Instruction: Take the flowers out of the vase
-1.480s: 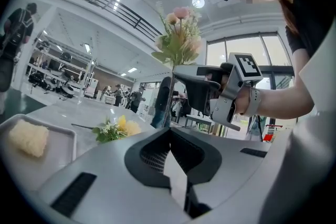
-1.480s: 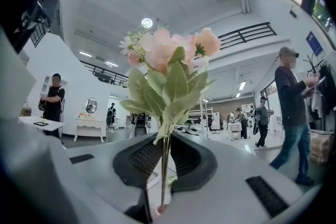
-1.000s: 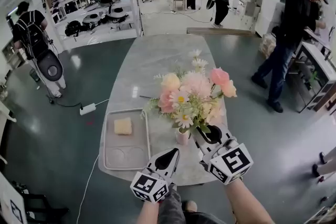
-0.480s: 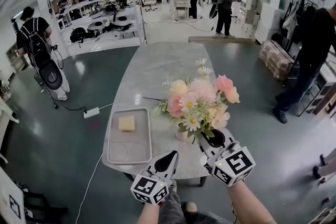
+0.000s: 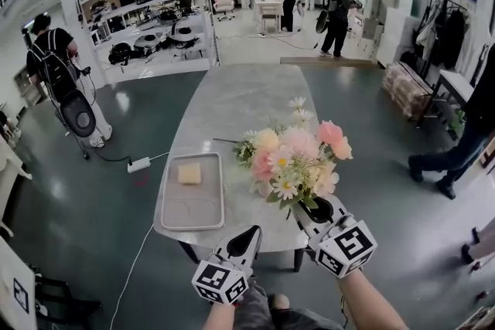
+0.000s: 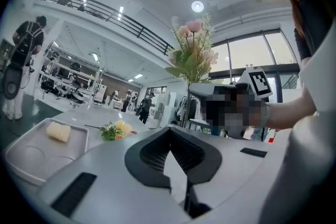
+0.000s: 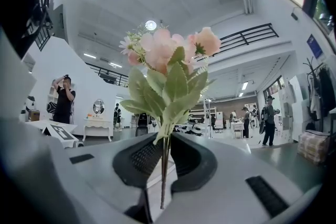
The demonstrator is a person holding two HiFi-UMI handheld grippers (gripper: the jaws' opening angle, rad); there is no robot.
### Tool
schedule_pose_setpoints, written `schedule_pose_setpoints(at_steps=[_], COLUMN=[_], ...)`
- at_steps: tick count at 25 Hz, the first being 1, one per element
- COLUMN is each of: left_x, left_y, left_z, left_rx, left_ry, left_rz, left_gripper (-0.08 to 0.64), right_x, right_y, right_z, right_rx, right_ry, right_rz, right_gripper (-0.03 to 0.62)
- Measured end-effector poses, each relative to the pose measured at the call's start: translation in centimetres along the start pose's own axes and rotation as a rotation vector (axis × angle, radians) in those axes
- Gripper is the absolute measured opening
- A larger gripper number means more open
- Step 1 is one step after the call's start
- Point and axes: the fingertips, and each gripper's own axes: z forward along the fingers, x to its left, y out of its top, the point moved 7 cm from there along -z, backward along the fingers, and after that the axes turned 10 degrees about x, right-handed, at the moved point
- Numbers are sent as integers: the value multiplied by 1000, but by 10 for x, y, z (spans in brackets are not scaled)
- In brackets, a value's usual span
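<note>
The right gripper has its jaws closed tight on the thin green stems of a bouquet of pink, cream and white artificial flowers. In the right gripper view the stems run straight down between the ribbed black pads, with leaves and blooms fanning out above. The bouquet stands upright over the near edge of the long grey marble-look table, at about 3 o'clock from the shallow grey rectangular tray, which holds a pale yellow sponge-like block. The left gripper hangs at 7 o'clock from the bouquet, off the near table edge; its jaw tips meet with nothing between them. No vase shows in any view (the head view would have it behind the blooms, if it is there at all), and the stem ends visible in the right gripper view are bare, so I judge the main bunch is already out of the vase. A small sprig of yellow flower and green leaves sits low on the table at 3 o'clock from the tray in the left gripper view; whether it lies loose or sits in something I cannot tell. What seems left is to set the bouquet down, and perhaps fetch that sprig.
</note>
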Motion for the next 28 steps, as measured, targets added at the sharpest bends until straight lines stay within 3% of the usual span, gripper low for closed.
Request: schedule_pose_setpoints(at_steps=[13,28], left_x=[-14,-43], left_y=[-6,-26], left_z=[-31,-102], left_rx=[7,10], left_ry=[-44,-67], left_rz=[-3,-35], left_gripper=[14,14], right_x=[31,107], right_y=[-5,-16], right_z=[-28,-77], right_rx=[7,26], right_ry=[-43,-47], right_rz=[11,32], right_gripper=[60,60])
